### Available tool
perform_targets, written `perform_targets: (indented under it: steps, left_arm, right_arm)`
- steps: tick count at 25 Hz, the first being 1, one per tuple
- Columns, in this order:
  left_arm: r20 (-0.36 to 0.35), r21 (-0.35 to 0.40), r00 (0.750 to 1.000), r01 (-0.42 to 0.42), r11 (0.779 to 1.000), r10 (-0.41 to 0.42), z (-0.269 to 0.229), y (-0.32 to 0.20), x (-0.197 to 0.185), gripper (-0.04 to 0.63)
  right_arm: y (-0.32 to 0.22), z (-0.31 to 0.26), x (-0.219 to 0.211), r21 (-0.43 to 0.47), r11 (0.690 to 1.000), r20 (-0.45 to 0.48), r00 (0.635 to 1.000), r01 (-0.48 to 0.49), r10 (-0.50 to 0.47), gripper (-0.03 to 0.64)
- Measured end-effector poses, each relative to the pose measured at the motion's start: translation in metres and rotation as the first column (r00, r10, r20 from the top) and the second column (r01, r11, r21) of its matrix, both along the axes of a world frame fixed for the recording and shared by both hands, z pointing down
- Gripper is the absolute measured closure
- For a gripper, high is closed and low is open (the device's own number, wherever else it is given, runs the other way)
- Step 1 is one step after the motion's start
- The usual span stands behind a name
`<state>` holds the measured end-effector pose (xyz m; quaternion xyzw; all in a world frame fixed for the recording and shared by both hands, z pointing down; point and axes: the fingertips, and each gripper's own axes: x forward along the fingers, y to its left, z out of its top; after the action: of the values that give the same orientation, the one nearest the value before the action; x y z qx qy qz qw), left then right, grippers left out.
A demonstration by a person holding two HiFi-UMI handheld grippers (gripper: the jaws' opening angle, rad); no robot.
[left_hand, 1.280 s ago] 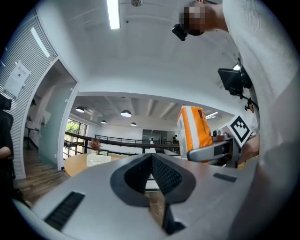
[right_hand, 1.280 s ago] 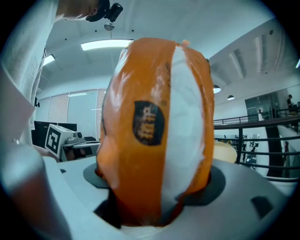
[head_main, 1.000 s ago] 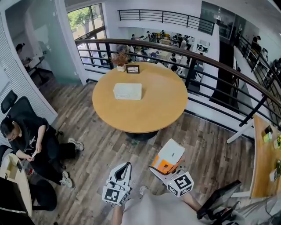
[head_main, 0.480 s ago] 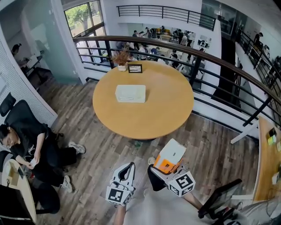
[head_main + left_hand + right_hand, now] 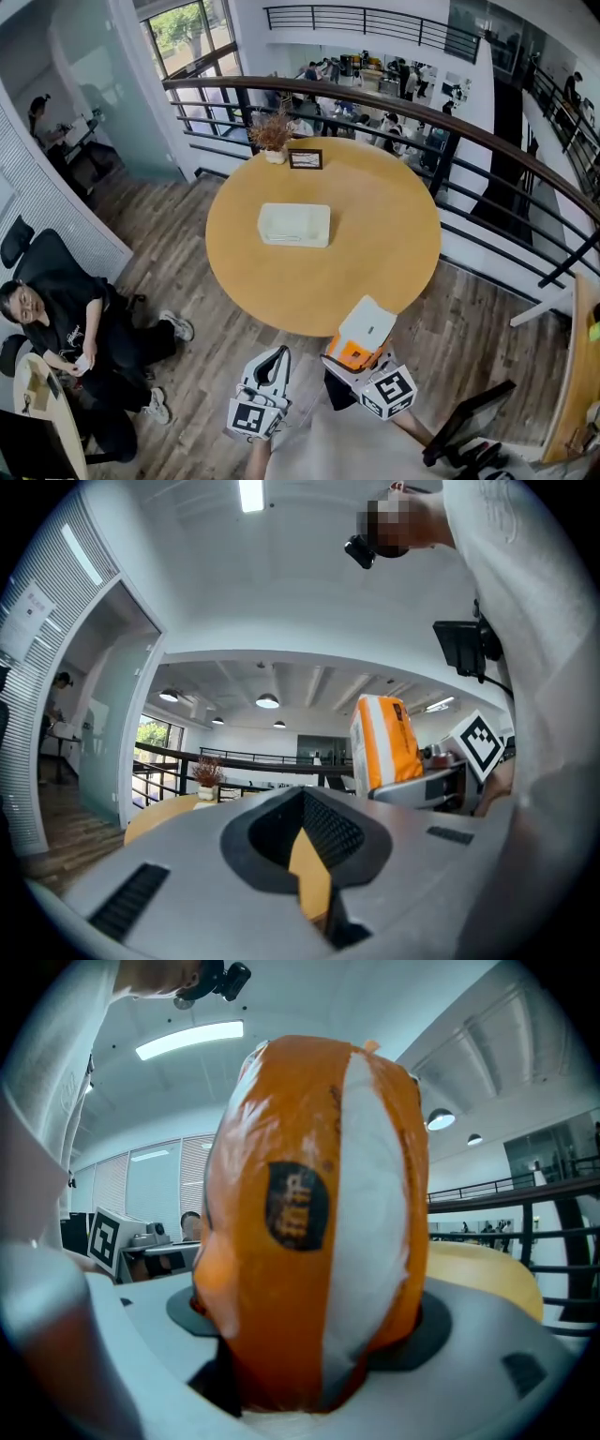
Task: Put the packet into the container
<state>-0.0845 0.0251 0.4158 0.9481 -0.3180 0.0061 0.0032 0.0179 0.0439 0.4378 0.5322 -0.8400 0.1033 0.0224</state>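
Looking down from the head view, we see the packet point(image 5: 366, 326) clamped in the right tongs point(image 5: 356, 354), with the container point(image 5: 294, 225) ahead-left on the desk point(image 5: 384, 248), well apart | left gripper view: left tongs point(image 5: 305, 878) closed, empty | right gripper view: we see the jaws pinching the packet's lower end, long axis outward.

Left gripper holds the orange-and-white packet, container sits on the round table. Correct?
Not quite. It is the right gripper that holds the orange-and-white packet, its jaws shut on it, as the right gripper view shows. The left gripper has its jaws together on nothing. The container does sit on the round table.
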Motion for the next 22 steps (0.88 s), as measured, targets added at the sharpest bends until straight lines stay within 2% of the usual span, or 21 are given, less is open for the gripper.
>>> perform_targets:
  steps: [4, 9, 13, 22]
  left_arm:
    - [-0.008, 0.005, 1.000, 0.028, 1.000, -0.028, -0.006, -0.058, 0.018, 0.591]
    - [-0.010, 0.037, 0.999, 0.034, 0.999, -0.034, -0.016, -0.117, 0.060, 0.591]
    - [-0.015, 0.055, 0.999, 0.038, 0.998, -0.038, -0.027, -0.149, 0.082, 0.591]
    - [0.008, 0.027, 0.998, 0.062, 0.998, -0.063, -0.026, -0.198, 0.104, 0.591]
  right_arm:
    - [-0.050, 0.004, 0.016, -0.016, 1.000, 0.019, 1.000, 0.013, -0.012, 0.201]
    - [-0.102, -0.003, 0.052, 0.000, 1.000, 0.021, 0.999, 0.026, -0.026, 0.201]
    - [-0.136, -0.009, 0.078, 0.002, 1.000, 0.032, 0.999, 0.018, -0.018, 0.201]
    - [-0.187, -0.015, 0.100, 0.000, 1.000, 0.047, 0.998, 0.028, -0.028, 0.201]
